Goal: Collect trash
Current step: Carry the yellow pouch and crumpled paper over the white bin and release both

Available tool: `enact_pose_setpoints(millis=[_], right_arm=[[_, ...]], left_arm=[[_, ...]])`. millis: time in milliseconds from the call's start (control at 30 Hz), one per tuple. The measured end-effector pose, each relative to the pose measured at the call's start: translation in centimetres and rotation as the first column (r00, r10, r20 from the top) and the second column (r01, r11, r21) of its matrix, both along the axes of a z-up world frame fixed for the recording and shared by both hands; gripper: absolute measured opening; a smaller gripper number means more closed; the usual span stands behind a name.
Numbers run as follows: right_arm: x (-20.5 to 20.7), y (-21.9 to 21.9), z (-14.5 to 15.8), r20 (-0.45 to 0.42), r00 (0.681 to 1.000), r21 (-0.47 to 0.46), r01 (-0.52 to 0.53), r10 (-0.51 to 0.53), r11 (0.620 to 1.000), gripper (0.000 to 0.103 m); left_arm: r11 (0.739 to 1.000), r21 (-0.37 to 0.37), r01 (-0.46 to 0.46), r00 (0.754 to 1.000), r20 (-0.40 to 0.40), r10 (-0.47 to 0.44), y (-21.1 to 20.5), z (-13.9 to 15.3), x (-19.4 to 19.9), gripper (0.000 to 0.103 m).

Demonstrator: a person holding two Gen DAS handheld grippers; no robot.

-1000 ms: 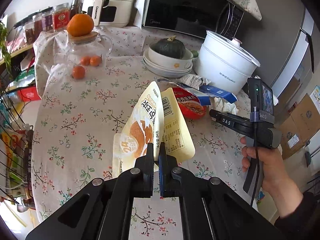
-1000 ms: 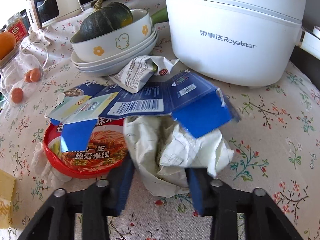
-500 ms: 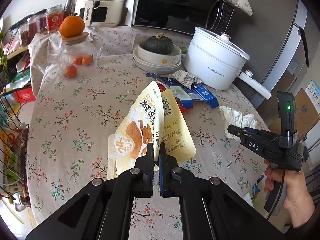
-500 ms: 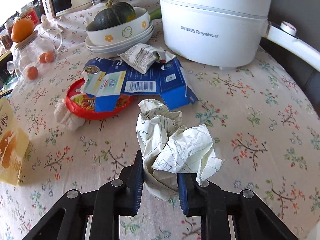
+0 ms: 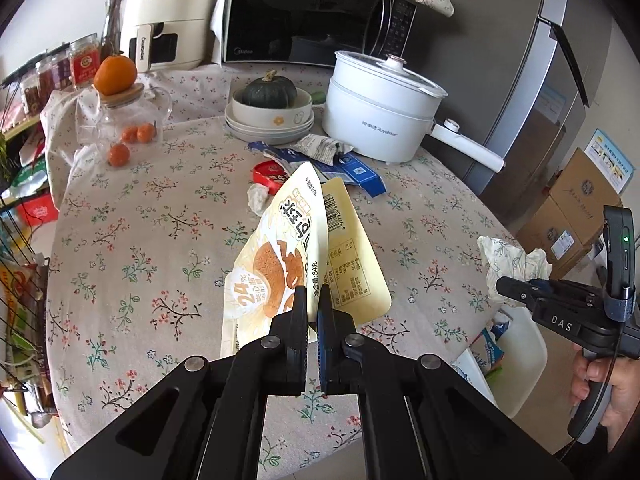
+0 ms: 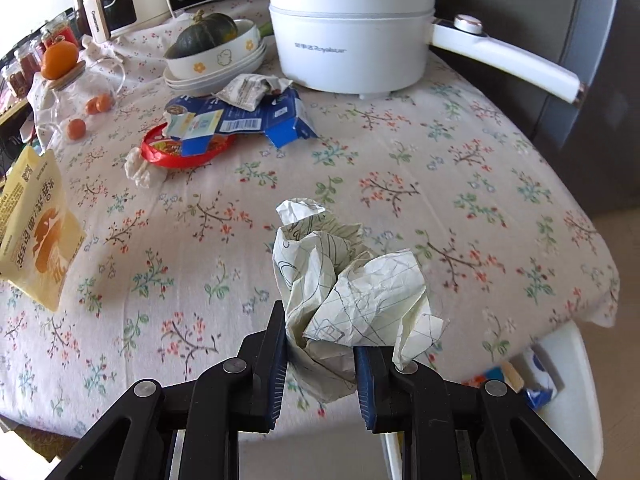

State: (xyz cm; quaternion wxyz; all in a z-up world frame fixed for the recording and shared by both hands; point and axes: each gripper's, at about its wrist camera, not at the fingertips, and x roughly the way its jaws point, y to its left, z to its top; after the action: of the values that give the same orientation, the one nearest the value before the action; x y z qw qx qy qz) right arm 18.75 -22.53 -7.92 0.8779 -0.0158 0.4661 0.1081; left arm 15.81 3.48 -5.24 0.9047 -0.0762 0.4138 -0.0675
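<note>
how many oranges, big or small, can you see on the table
4. One big orange sits on the wooden lid of the glass jar. Two small ones lie side by side at the jar, a third just in front. Others may be hidden behind the jar.

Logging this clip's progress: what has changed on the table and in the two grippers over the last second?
The right gripper closed on the crumpled paper, lifted it off the pile by the red noodle lid and carried it back toward the table's near edge, above the white bin. The left gripper drew back too, keeping its pinch on the yellow snack bag. The blue carton, lid and pot stayed put.
</note>
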Motion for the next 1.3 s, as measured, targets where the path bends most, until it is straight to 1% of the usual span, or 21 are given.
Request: enact_pose_setpoints(millis=[133,300,400,500,633,667,733,800,867,900,967,1033,1133,1233,1300], right_arm=[[-2.7,-3.1,0.7,0.002,0.999,0.012,0.052,-0.052,0.999,0.026],[-5.4,-7.3,0.9,-0.016,0.992,0.072,0.129,-0.129,0.989,0.026],[-6.4,-9.4,1.3,0.001,0.99,0.071,0.144,-0.144,0.987,0.026],[-7.5,-11.9,1.3,0.01,0.984,0.052,0.178,-0.179,0.983,0.026],[-8.7,-15.3,0.8,-0.013,0.974,0.063,0.227,-0.227,0.972,0.026],[-9.0,-16.1,0.7,-0.015,0.972,0.063,0.237,-0.236,0.969,0.026],[-9.5,-17.4,0.5,-0.021,0.967,0.068,0.255,-0.254,0.965,0.026],[-9.8,-18.7,0.4,-0.024,0.961,0.078,0.275,-0.274,0.958,0.026],[-10.0,-19.9,0.3,-0.033,0.955,0.093,0.298,-0.296,0.95,0.026],[-10.2,-20.3,0.3,-0.035,0.952,0.102,0.306,-0.304,0.947,0.026],[-10.4,-21.0,0.4,-0.032,0.949,0.112,0.317,-0.315,0.942,0.026],[-10.6,-21.4,0.5,-0.031,0.946,0.112,0.324,-0.323,0.939,0.026],[-10.7,-22.0,0.2,-0.041,0.943,0.115,0.333,-0.331,0.936,0.026],[-10.7,-22.2,-0.2,-0.053,0.941,0.111,0.338,-0.334,0.935,0.026],[-10.6,-22.3,-0.4,-0.061,0.941,0.107,0.337,-0.332,0.935,0.027]], left_arm=[[0.998,-0.03,0.05,0.999,-0.003,-0.05,-2.6,0.4,-0.9,0.003],[0.99,-0.053,0.133,0.991,0.018,-0.132,-6.9,1.3,-1.7,0.003],[0.979,-0.057,0.196,0.98,0.027,-0.195,-9.9,1.6,-2.1,0.003],[0.96,-0.085,0.265,0.964,0.029,-0.264,-13.3,1.8,-2.4,0.003],[0.922,-0.141,0.361,0.932,0.042,-0.359,-18.0,2.0,-2.8,0.003],[0.907,-0.157,0.391,0.92,0.047,-0.388,-19.3,2.0,-2.9,0.003],[0.864,-0.201,0.462,0.885,0.054,-0.462,-22.0,1.7,-3.2,0.003],[0.83,-0.225,0.511,0.857,0.06,-0.512,-24.5,1.3,-3.6,0.003],[0.803,-0.243,0.544,0.835,0.06,-0.548,-26.6,0.4,-3.9,0.003],[0.795,-0.247,0.555,0.827,0.055,-0.56,-27.6,-0.1,-3.9,0.003],[0.788,-0.251,0.562,0.819,0.038,-0.572,-29.0,-1.2,-3.8,0.003],[0.787,-0.266,0.557,0.818,0.014,-0.575,-29.7,-2.5,-3.4,0.003],[0.804,-0.266,0.532,0.828,-0.036,-0.56,-30.0,-4.5,-2.5,0.004],[0.828,-0.245,0.504,0.841,-0.079,-0.535,-29.5,-6.2,-1.6,0.004],[0.84,-0.228,0.493,0.846,-0.099,-0.523,-29.0,-7.0,-1.1,0.004]])
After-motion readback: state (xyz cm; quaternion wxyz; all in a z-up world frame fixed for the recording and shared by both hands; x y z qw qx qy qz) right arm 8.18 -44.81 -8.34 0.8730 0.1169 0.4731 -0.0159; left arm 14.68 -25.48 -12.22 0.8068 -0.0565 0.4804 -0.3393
